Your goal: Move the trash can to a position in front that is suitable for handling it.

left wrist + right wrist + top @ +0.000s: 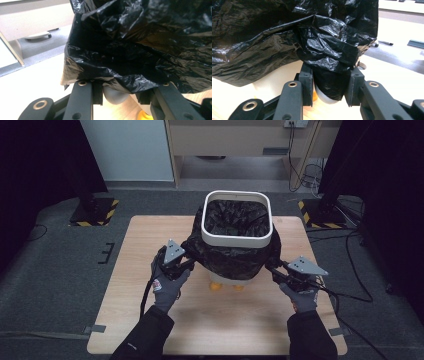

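Black bag [235, 255] hem between both grippers' jaws

No words, brands or numbers can be read anywhere in these pictures. The one sign-like marking is the yellow-and-black hazard striping on the stand base [95, 211] at the far left and on the stand base [320, 215] at the far right, both on the floor.

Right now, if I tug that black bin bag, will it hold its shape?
Probably not: the bin bag is thin, crinkled film hanging in loose folds, so it should flop and stretch. Its glossy surface may slip between the pads. The bin looks light and might shift.
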